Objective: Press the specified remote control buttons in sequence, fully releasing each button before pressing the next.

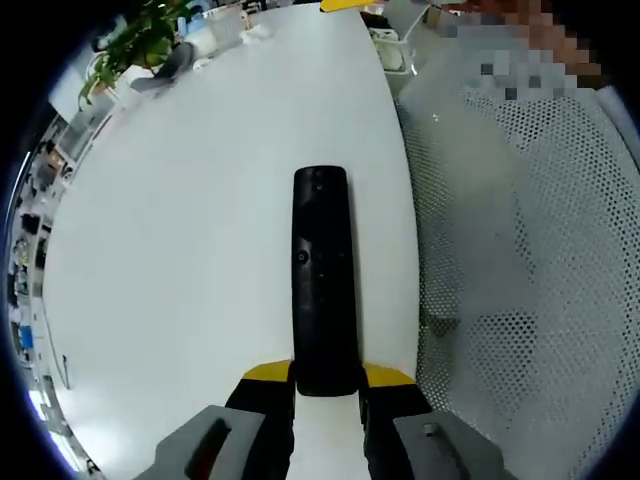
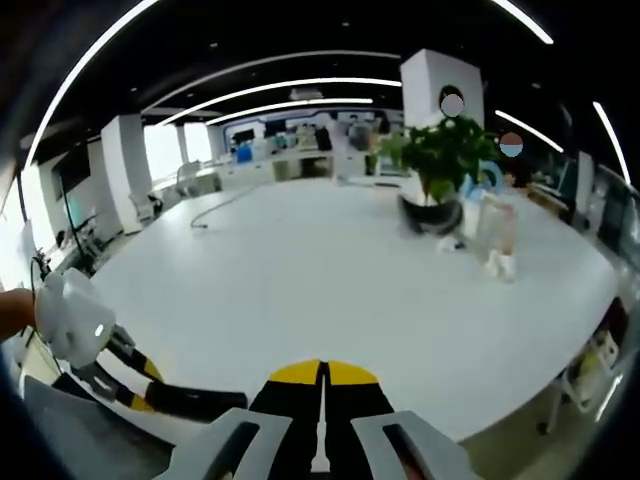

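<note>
Here, in the left gripper view, the left gripper (image 1: pixel 326 385) pinches the near end of the remote (image 1: pixel 322 280) between its yellow-tipped jaws. The remote is black and long and runs straight away from the jaws, over the white table (image 1: pixel 180 250). Small buttons show on its upper face; their markings cannot be read. To the right of the table edge stands a white mesh chair (image 1: pixel 540 290). At the far left of the table sits a plant (image 1: pixel 135 45), with small white items near it that are too blurred to identify.

In the right gripper view, the right gripper (image 2: pixel 322 400) has its jaws pressed together with nothing between them, above the near table edge. At the near left the left gripper and its black remote enter the view. The plant stands at the far right, with small bottles (image 2: pixel 495 235) just beside it.
</note>
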Available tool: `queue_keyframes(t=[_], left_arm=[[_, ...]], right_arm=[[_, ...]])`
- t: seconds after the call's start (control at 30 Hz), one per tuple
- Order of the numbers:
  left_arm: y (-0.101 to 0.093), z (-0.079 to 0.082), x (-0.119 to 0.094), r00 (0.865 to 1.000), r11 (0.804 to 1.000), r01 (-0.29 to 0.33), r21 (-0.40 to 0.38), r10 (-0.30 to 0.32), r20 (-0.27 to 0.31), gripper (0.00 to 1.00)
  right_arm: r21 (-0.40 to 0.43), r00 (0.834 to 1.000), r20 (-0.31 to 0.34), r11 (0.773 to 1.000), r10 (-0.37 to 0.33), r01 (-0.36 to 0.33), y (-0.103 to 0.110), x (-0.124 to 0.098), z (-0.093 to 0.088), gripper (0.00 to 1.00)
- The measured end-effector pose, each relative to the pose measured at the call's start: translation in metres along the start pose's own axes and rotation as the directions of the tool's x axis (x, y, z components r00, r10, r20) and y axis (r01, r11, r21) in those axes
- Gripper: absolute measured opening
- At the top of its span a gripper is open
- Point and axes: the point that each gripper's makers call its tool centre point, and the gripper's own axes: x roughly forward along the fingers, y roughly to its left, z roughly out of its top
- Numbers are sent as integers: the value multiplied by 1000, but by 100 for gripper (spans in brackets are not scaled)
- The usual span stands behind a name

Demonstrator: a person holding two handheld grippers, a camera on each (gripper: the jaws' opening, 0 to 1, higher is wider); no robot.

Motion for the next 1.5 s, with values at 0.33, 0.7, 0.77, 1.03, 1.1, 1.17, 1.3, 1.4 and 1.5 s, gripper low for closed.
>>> queue_keyframes(t=[0.33,0.7,0.77,1.03,1.1,1.17,1.3,1.4,1.5], left_arm=[[-3,-1,-2,992,998,-25,-54,32,124,24],[-2,-1,-3,966,981,-24,-191,72,248,24],[-2,1,-3,961,973,-34,-229,95,261,25],[-9,12,-3,911,951,-44,-308,164,378,25],[-10,14,-2,898,942,-46,-332,185,400,25],[-12,14,-3,895,948,-46,-315,179,409,25],[-11,15,-1,889,952,-44,-303,176,424,25],[-13,16,-1,879,961,-41,-273,165,447,24],[-12,17,-1,882,962,-41,-270,162,443,24]], right_arm=[[-62,988,-4,986,154,-154,33,9,25,0],[113,880,-325,938,345,-326,74,56,-36,0],[159,868,-339,931,363,-328,76,59,-38,0],[236,816,-360,891,451,-388,91,58,-51,0],[241,793,-397,886,462,-396,95,57,-61,0],[222,775,-448,895,446,-387,95,58,-70,0],[206,785,-454,906,423,-369,90,59,-72,0],[253,783,-451,903,428,-348,86,60,-73,0],[314,765,-469,893,441,-321,84,59,-78,0]])
